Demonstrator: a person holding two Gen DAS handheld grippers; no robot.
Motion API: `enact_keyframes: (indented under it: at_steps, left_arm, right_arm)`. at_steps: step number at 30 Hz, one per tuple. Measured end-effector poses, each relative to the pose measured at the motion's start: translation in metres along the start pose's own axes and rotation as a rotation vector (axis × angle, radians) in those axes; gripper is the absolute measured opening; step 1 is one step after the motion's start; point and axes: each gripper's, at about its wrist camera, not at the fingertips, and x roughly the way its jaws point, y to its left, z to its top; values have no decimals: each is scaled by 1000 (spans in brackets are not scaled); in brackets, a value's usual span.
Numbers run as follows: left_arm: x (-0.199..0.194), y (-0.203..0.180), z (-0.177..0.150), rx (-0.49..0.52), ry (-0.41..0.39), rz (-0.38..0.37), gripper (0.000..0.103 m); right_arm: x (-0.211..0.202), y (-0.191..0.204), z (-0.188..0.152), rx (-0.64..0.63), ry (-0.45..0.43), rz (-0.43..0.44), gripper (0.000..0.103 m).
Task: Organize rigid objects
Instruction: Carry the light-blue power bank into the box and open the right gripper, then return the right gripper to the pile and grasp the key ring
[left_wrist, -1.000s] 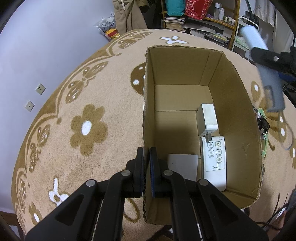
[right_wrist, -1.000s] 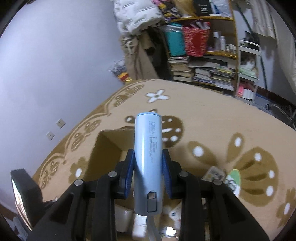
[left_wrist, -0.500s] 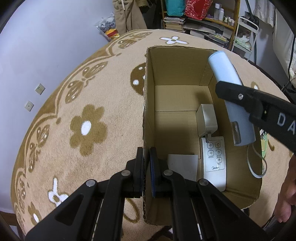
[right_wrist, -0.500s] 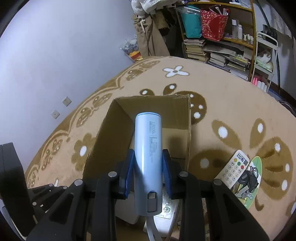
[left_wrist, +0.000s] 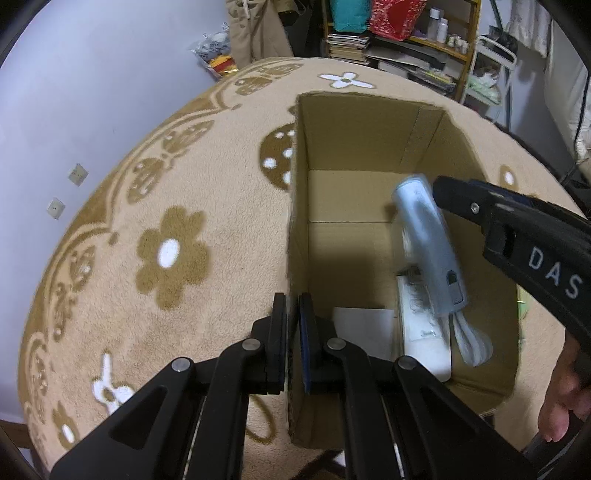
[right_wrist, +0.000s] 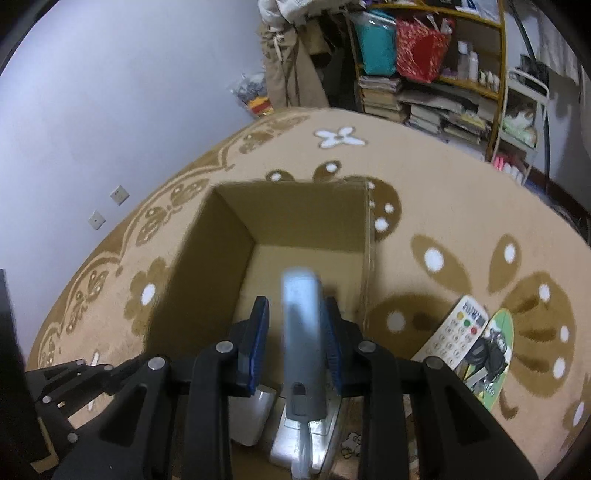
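Observation:
An open cardboard box (left_wrist: 369, 125) stands on the flowered rug. My left gripper (left_wrist: 293, 325) is shut on the box's left wall. My right gripper (right_wrist: 295, 325) is open over the box, with gaps beside its pads. The light blue power bank (right_wrist: 301, 332) is blurred between them and drops into the box; it also shows in the left wrist view (left_wrist: 428, 247) with its white cord (left_wrist: 471, 341). Under it lie a white remote (left_wrist: 424, 328), a white charger (right_wrist: 249, 415) and a grey card (left_wrist: 364, 330).
On the rug right of the box lie a white remote with coloured buttons (right_wrist: 456, 330) and a green card with keys (right_wrist: 491, 350). A cluttered bookshelf (right_wrist: 428, 74) and a rack stand at the back. A wall (right_wrist: 110, 92) runs on the left.
My right gripper moved down over the box and opened. The power bank left its pads and is falling inside. My left gripper has not moved.

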Motion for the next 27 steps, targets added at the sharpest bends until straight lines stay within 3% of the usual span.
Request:
enact_keyframes:
  at_steps: [6, 8, 14, 27]
  left_arm:
    - [0, 0, 1, -2, 2, -4, 6]
    - [0, 1, 1, -3, 2, -6, 6]
    - [0, 1, 1, -6, 3, -9, 6]
    - [0, 2, 1, -11, 3, -13, 6]
  right_arm:
    - [-19, -7, 4, 27, -24, 18, 36]
    - [-28, -9, 7, 7, -40, -12, 64]
    - [-58, -21, 9, -29, -143, -100, 98]
    - [-56, -94, -12, 80, -92, -272, 102]
